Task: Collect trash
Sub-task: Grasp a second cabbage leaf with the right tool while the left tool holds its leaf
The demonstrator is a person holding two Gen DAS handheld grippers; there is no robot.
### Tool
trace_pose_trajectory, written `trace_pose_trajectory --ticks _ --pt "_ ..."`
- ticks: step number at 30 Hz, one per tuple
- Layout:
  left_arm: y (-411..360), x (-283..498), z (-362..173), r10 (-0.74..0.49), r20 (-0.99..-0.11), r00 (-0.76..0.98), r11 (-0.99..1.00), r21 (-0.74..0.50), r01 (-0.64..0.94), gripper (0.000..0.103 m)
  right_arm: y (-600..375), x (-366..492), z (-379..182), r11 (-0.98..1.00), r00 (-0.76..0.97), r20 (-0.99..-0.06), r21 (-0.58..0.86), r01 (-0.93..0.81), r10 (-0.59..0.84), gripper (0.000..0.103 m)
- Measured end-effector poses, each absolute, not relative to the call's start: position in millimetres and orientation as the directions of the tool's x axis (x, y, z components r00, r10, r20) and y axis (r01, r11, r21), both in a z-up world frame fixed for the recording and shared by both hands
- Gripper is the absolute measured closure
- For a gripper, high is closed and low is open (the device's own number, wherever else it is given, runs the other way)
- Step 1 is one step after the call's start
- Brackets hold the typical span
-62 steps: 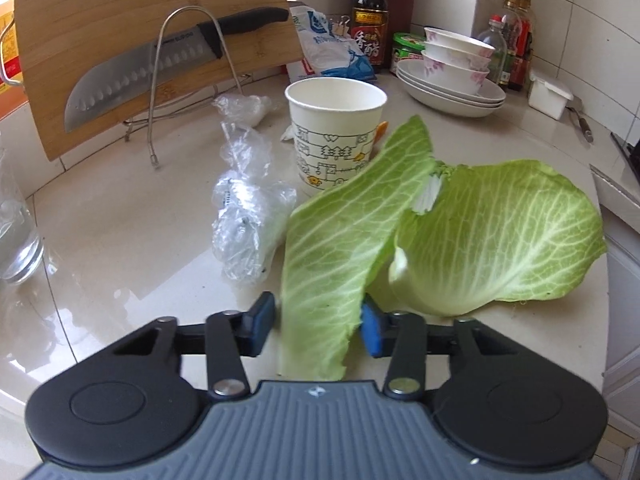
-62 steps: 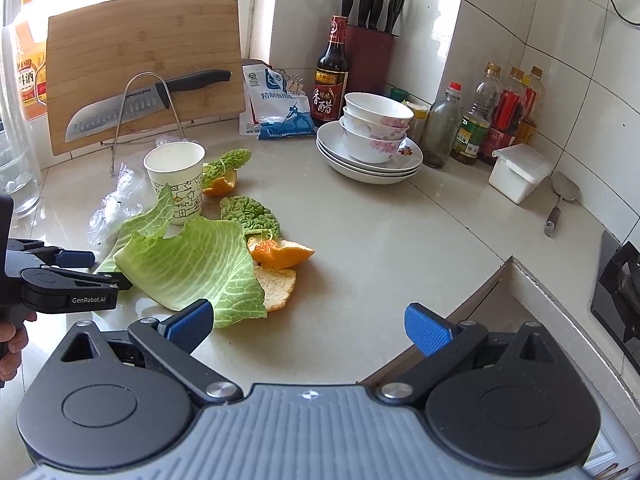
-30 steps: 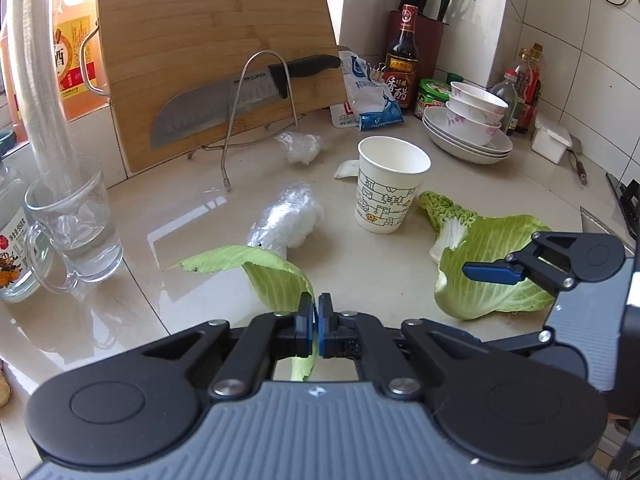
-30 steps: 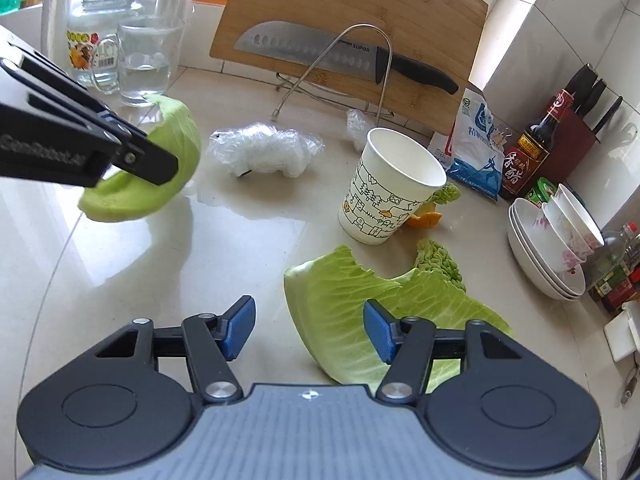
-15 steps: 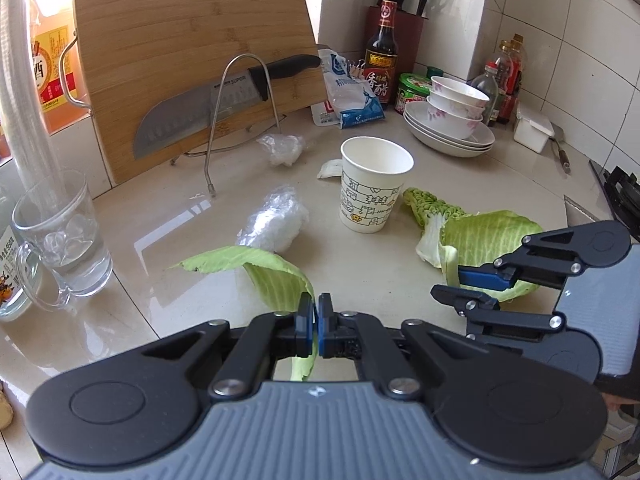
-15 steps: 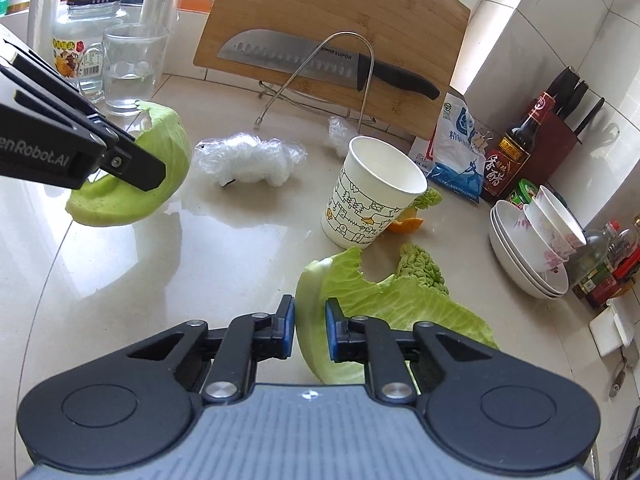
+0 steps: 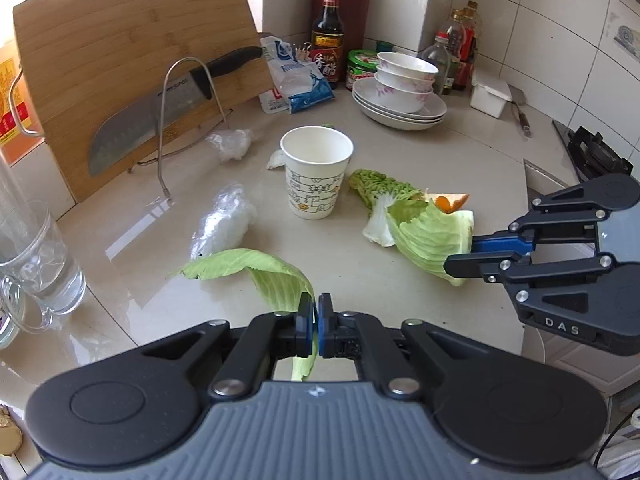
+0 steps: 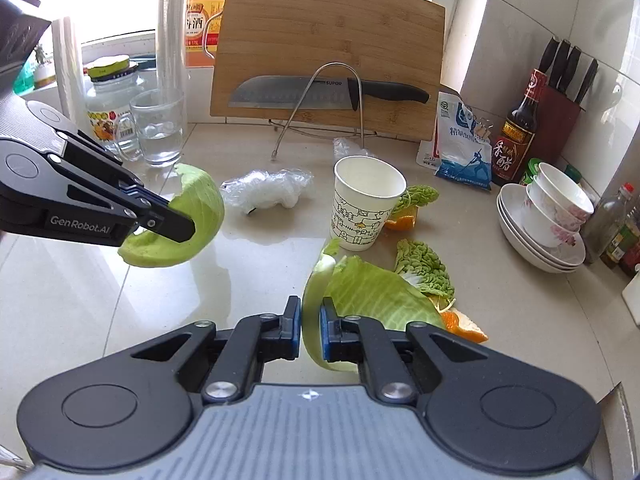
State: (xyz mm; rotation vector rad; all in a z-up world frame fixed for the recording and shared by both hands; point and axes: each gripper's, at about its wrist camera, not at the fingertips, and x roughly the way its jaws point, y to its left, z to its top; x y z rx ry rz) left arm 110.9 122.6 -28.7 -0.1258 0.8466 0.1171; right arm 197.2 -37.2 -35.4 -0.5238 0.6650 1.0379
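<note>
Left gripper point(image 7: 314, 316): black linkage arms, blue pads pinched tight on a long pale-green ribbed cabbage leaf point(image 7: 256, 268); the leaf arches up from the pads and curls over above the counter.
Right gripper point(image 8: 310, 326): same build; its jaws have just been closing and now clamp the thick pale rib of a broad veined green cabbage leaf point(image 8: 368, 292).
Broad leaf, lie: near end lifted in the pads; whether the far end touches the counter I cannot tell.
Loose scraps: crinkled dark-green leaf piece point(image 8: 424, 264) and orange peel point(image 8: 464, 326) on the counter just beside the broad leaf; another peel and leaf bit behind the cup.
White paper cup with line print point(image 8: 366, 202): upright, empty-looking, mid-counter.
Crumpled clear plastic film point(image 8: 266, 188): glossy wad left of the cup, a smaller wad nearer the board.
Counter point(image 8: 120, 304): pale polished stone, reflective, sunlit.
Backdrop: bamboo cutting board point(image 8: 328, 48) leaning on a wire stand, a black-handled steel knife point(image 8: 320, 90) across it; white tiled walls.
Right view only: window light, jar, glass mug of water point(image 8: 158, 128), left gripper side-on with its curled leaf.
Left view only: stove corner, white lidded box, right gripper side-on.
Both views: stacked white bowls point(image 7: 402, 84), dark sauce bottle.
</note>
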Motion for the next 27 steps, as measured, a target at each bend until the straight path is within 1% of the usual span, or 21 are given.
trace_pose_trajectory --ticks 9,18,27 --pt "83.3 120.3 -6.8 -0.012 -0.759 0.651 0.996 -0.066 -0.060 0.103 -77.5 206.0 -5.3 0.394 0.280 -0.694 0.006 -0.919 0.663 0.091" --pt "51.8 136.3 6.3 -0.060 -0.748 0.660 0.998 -0.064 0.019 0.103 -108.0 207.9 9.7 0.416 0.321 -0.674 -0.021 -0.909 0.665 0.091" --pt "20.2 154.8 11.7 -0.111 -0.743 0.660 0.993 -0.051 0.110 0.103 -139.1 212.7 13.4 0.492 0.385 -0.667 -0.032 -0.870 0.638 0.091"
